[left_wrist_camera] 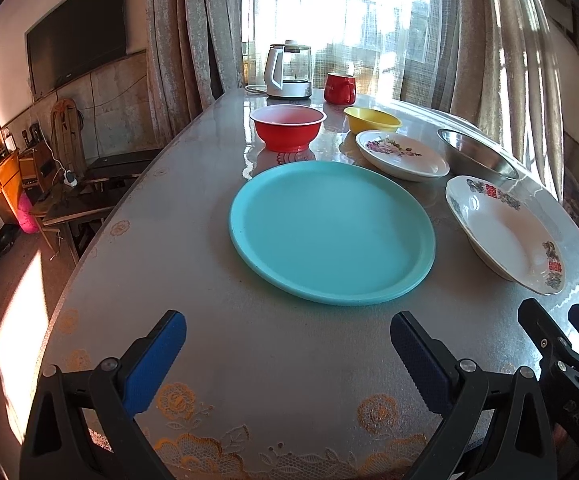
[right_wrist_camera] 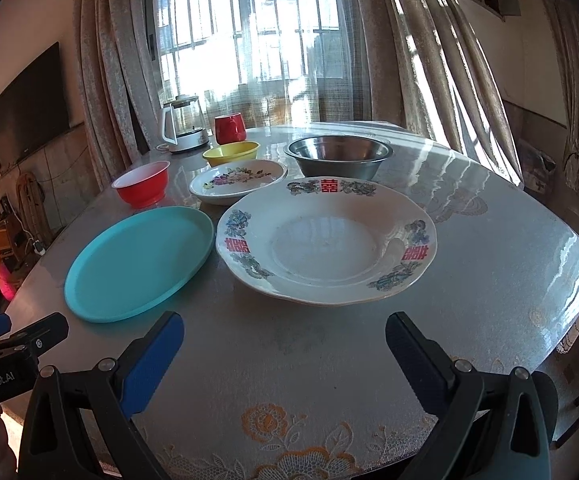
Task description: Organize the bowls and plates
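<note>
Both grippers – the left gripper [left_wrist_camera: 288, 354] near the teal plate [left_wrist_camera: 331, 232], the right gripper [right_wrist_camera: 284, 352] near the big white plate [right_wrist_camera: 325, 240] – hover wide apart and empty, likely ready to stack dishes spread singly over the table [right_wrist_camera: 489, 280].

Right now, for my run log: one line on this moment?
left gripper open | right gripper open | teal plate, white plate untouched | nothing stacked

A home's living-dining room: beyond the table [right_wrist_camera: 489, 240] hang curtains [right_wrist_camera: 429, 60] over a barred window [right_wrist_camera: 249, 32] (sunlit); left of it, a wall-mounted television [left_wrist_camera: 75, 26].
</note>
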`<state>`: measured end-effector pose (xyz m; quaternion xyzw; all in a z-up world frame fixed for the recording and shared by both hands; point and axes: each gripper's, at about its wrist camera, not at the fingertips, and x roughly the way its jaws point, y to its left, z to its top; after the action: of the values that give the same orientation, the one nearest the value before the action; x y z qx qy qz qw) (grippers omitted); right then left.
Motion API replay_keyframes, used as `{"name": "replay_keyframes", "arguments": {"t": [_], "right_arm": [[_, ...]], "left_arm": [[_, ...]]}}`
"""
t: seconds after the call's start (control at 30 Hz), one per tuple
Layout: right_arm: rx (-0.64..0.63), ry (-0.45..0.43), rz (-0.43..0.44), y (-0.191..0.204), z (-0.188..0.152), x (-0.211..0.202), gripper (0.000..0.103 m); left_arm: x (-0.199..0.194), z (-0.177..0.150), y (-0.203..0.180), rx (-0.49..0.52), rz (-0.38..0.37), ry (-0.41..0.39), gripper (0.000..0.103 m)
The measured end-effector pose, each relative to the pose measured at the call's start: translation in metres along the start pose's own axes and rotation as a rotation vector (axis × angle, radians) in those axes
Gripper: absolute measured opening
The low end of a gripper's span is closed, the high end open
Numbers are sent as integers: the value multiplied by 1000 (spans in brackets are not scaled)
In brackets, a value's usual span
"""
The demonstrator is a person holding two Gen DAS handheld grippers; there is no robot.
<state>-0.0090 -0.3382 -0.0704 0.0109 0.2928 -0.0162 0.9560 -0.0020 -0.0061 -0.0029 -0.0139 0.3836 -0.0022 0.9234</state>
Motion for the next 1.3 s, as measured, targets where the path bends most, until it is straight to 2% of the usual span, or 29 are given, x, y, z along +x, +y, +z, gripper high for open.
{"name": "replay_keyframes", "arguments": {"t": [1.17, 1.3], "right_arm": [[-6, 31, 27, 0, -7, 7, 103], [-12, 43, 60, 0, -7, 10, 103]], "left_arm": [[9, -2, 5, -15, -3, 40, 103], [15, 2, 12, -36, -49, 52, 103]]}}
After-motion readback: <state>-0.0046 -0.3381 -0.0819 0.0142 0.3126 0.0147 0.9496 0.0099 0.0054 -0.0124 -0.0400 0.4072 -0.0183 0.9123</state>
